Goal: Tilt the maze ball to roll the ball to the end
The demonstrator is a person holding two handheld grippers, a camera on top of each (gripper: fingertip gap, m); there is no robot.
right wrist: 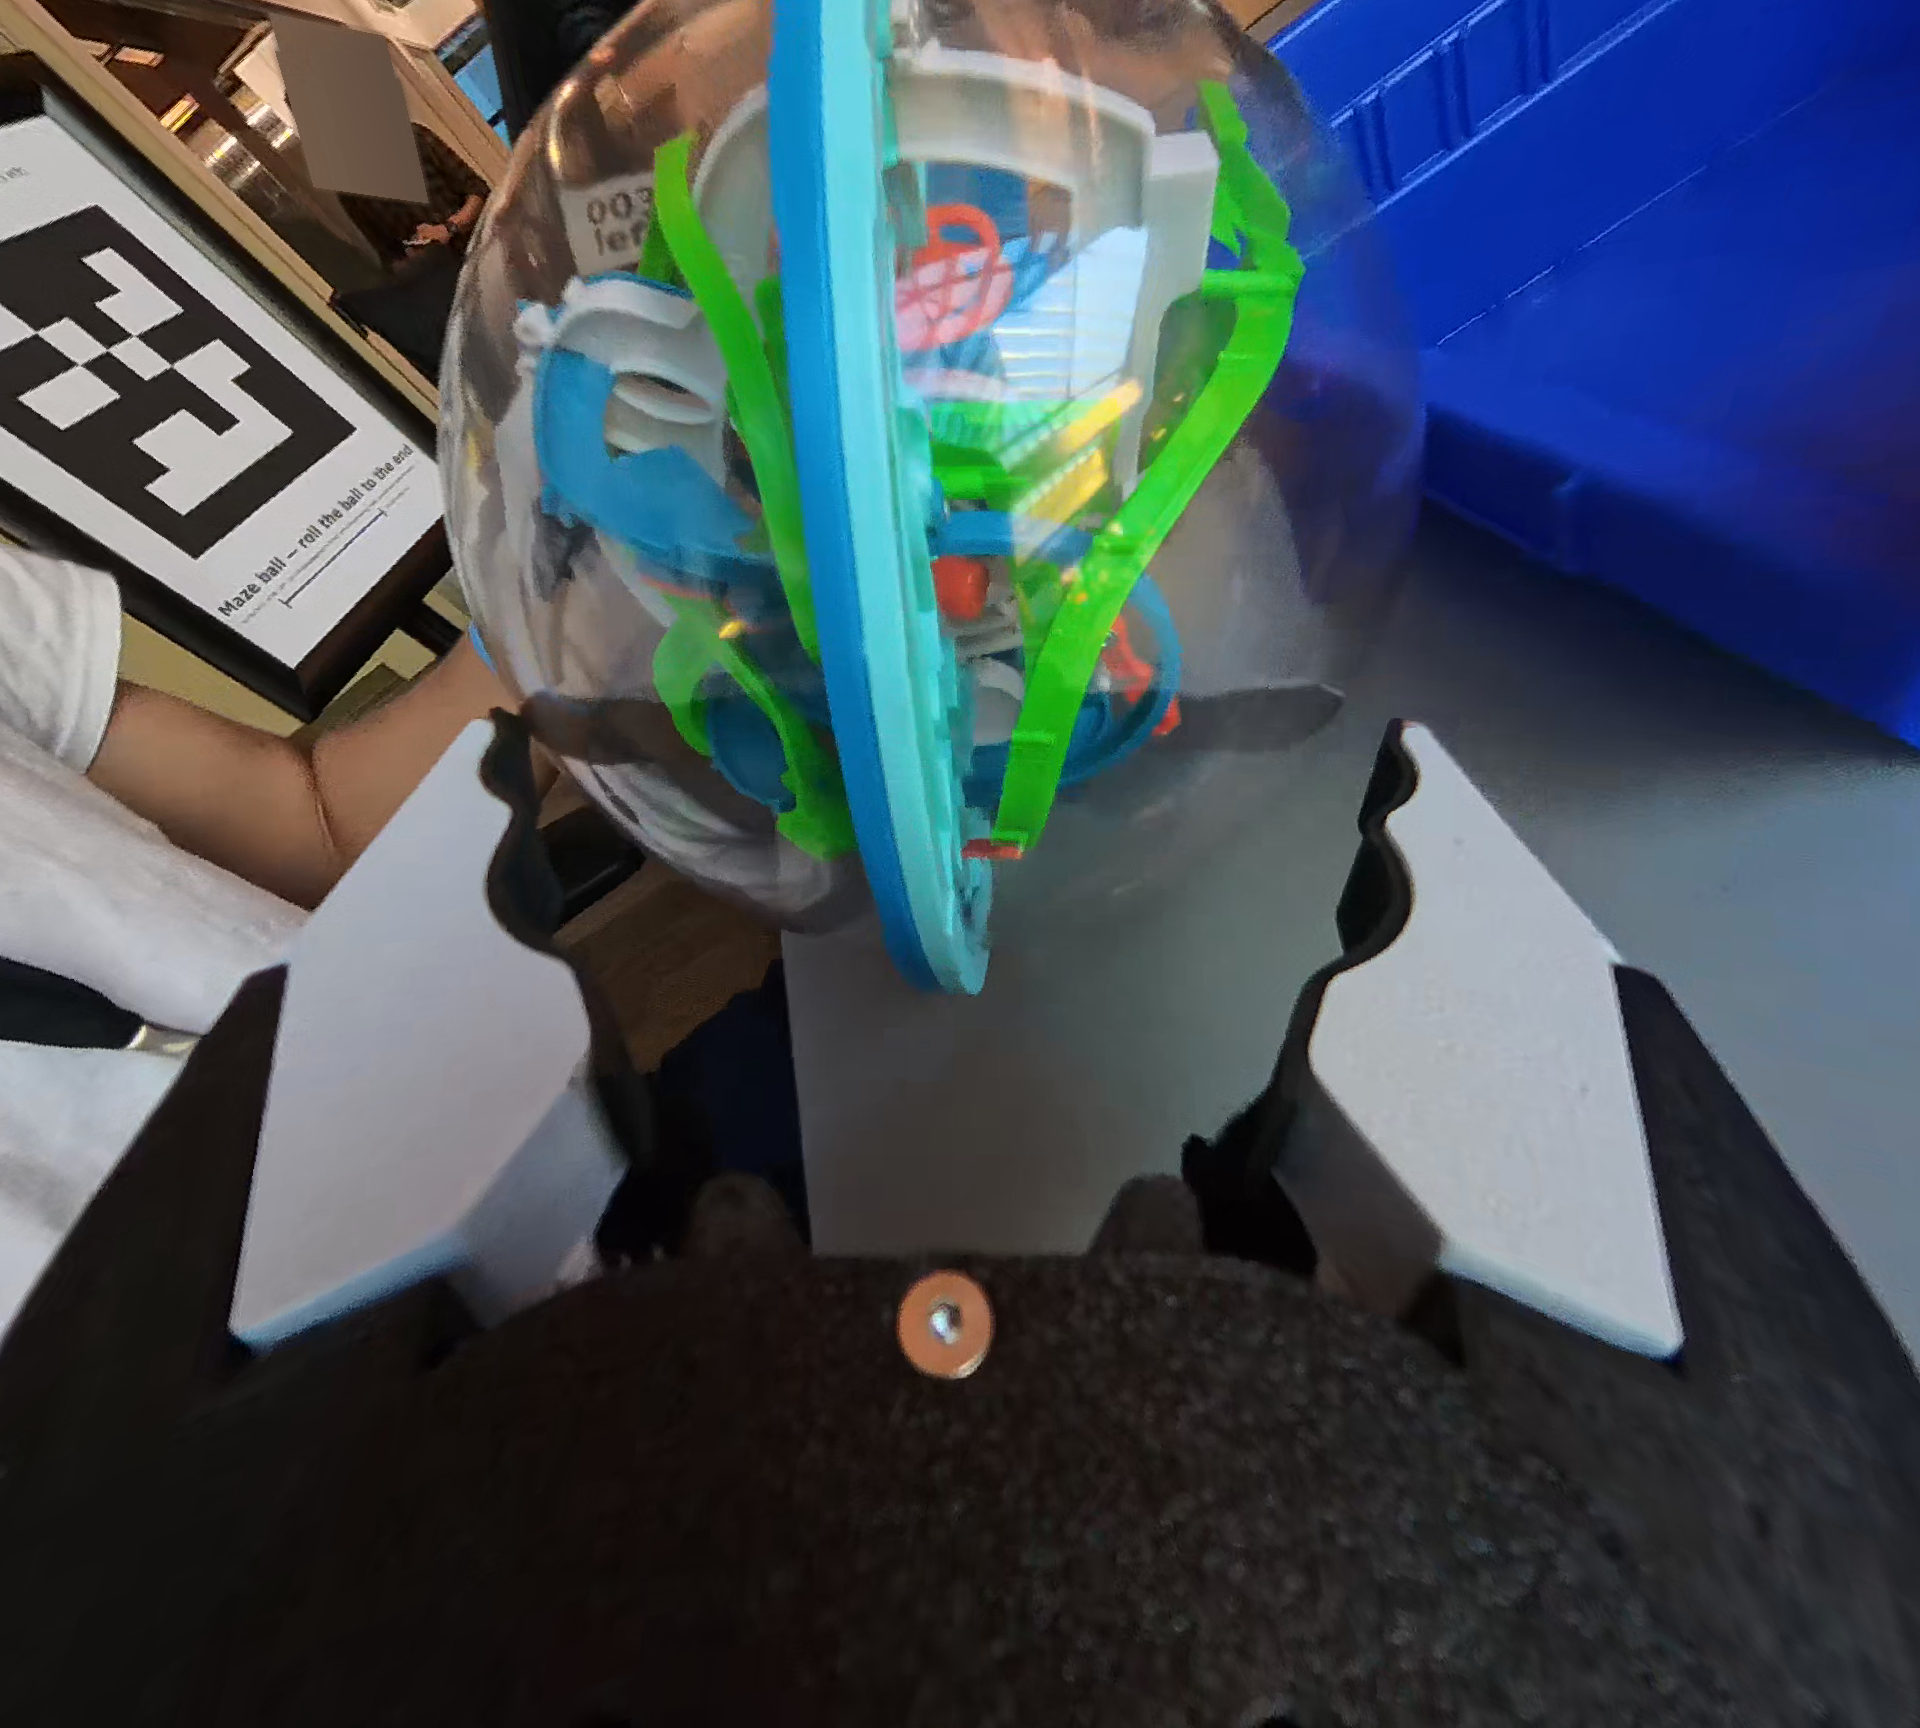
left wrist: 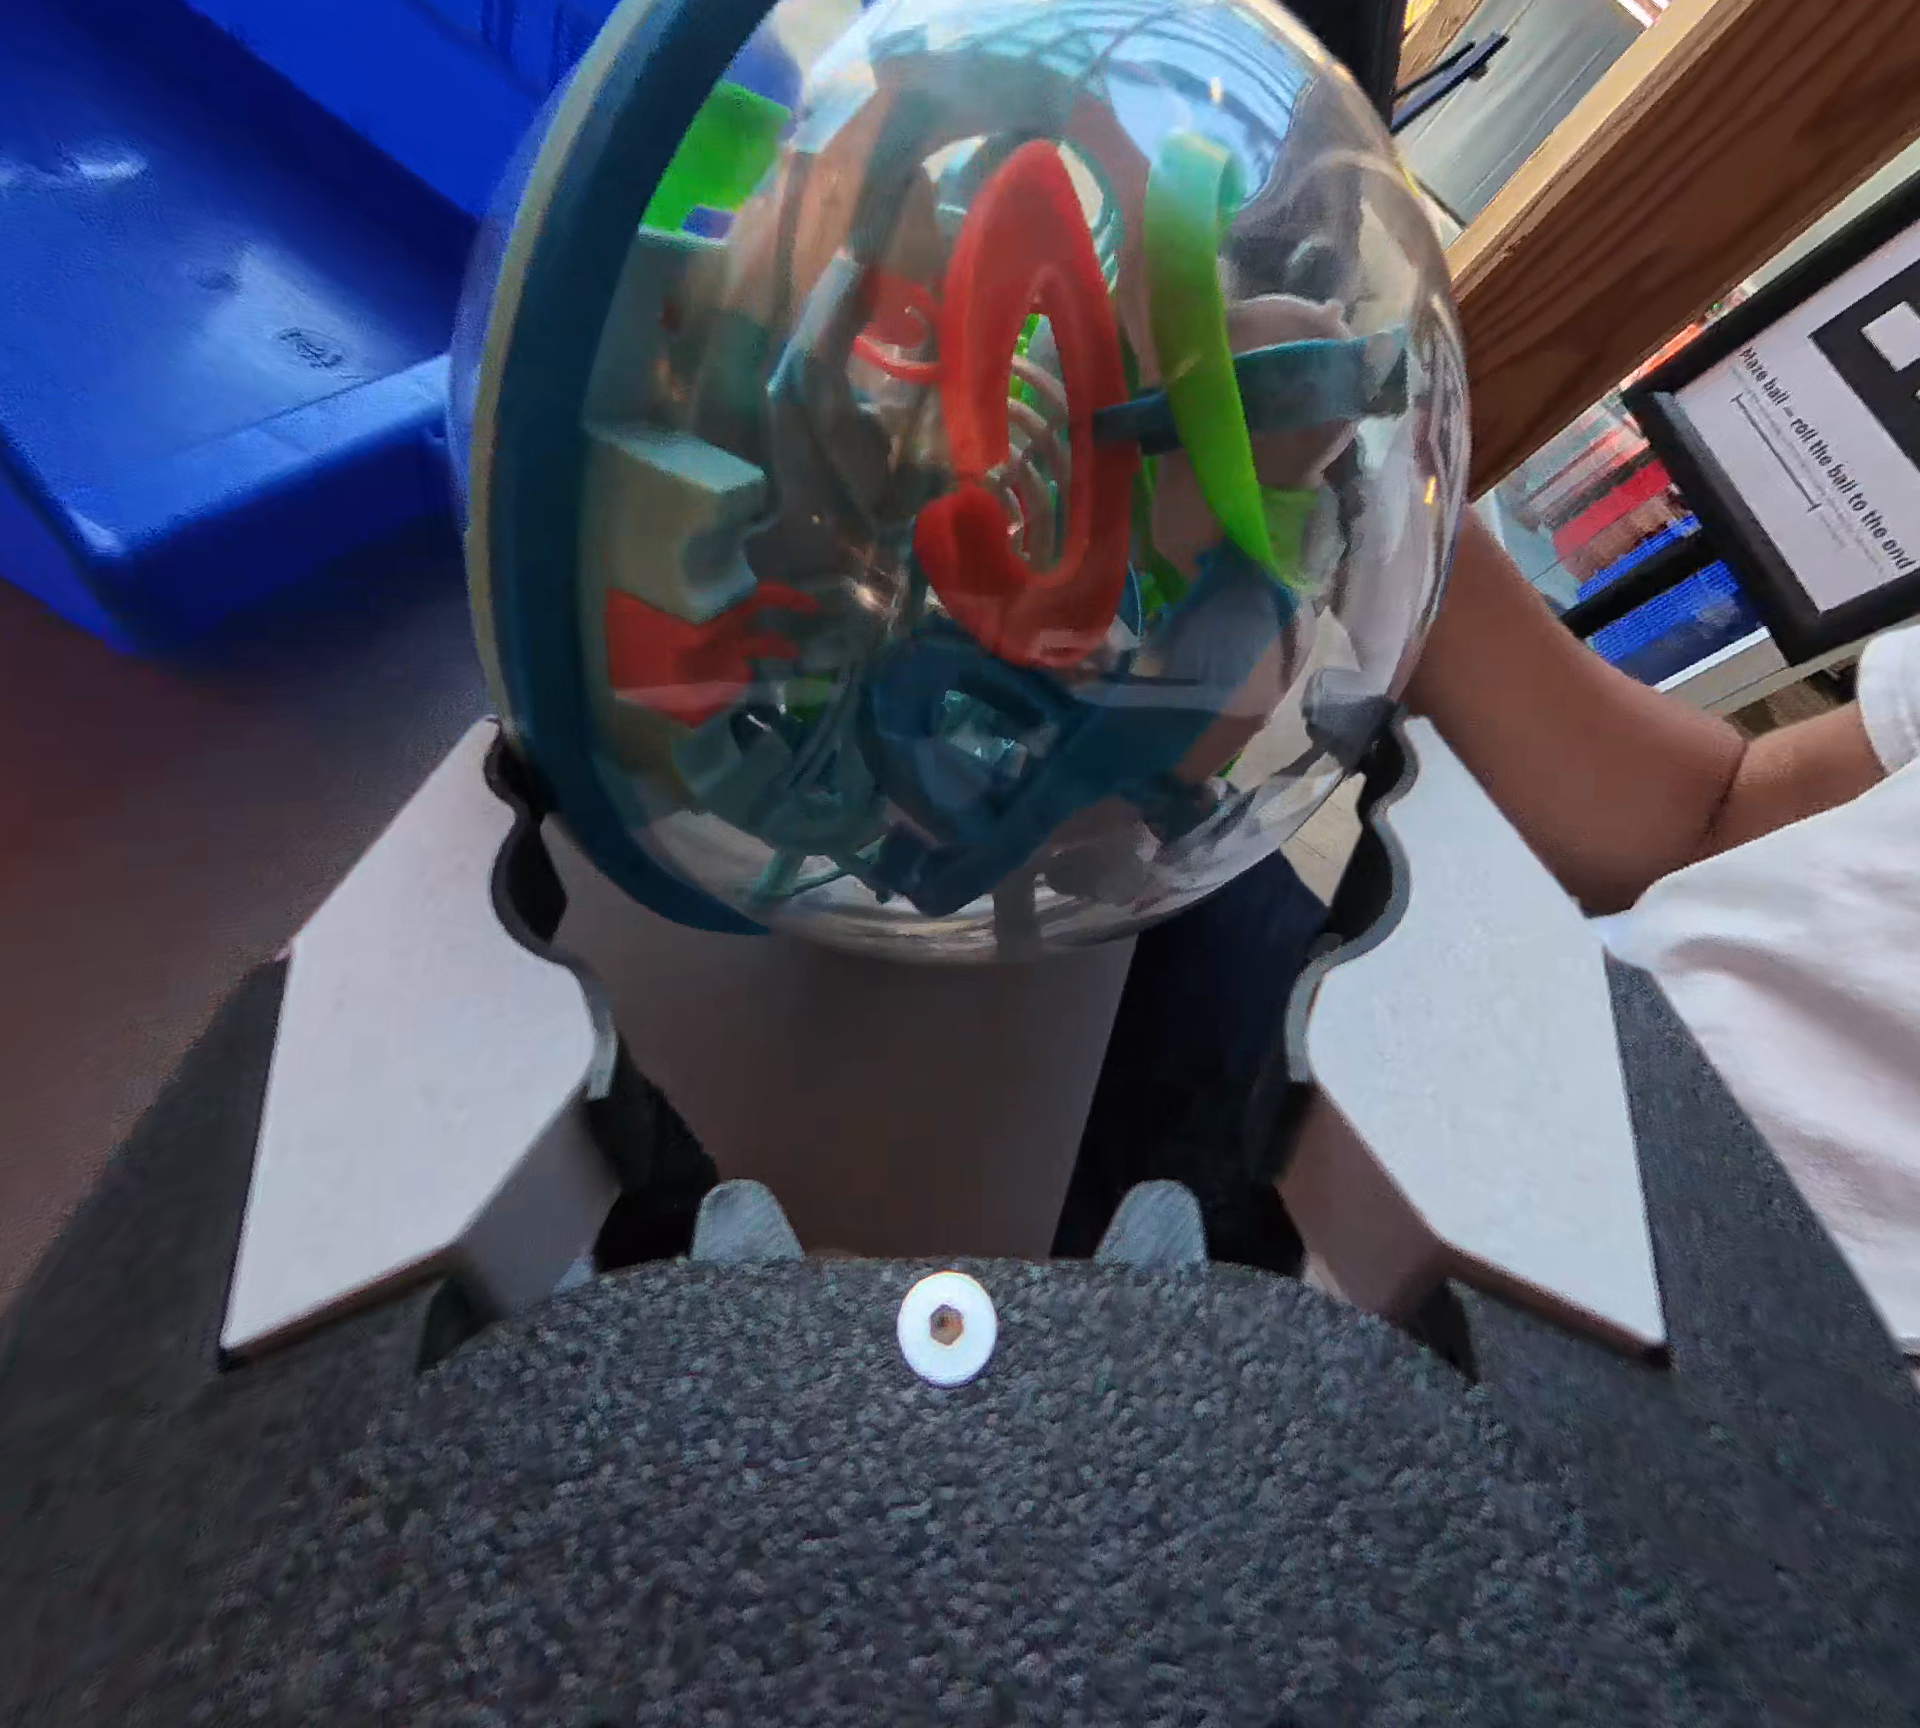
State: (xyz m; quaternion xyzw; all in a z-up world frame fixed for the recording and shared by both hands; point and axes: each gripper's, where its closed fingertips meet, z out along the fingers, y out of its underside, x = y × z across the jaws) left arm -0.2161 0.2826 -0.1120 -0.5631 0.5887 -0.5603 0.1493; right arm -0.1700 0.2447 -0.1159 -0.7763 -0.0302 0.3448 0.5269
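Both claws clamp the clear maze ball (left wrist: 966, 431) from opposite sides, lifting it above the grey surface (right wrist: 1662, 847). The left claw (left wrist: 951, 805) and right claw (right wrist: 945, 805) stand wide, pads pressed against its shell. A blue bin (left wrist: 239, 276) sits behind.

The clear maze ball (left wrist: 966, 431), blue-ringed, with red, green and blue tracks inside, is held aloft.

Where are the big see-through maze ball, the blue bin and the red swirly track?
maze ball (left wrist: 1351, 452), left wrist view, clear shell.
blue bin (right wrist: 1662, 244), right wrist view, side wall.
red spiral track (left wrist: 997, 390), left wrist view, left curve.
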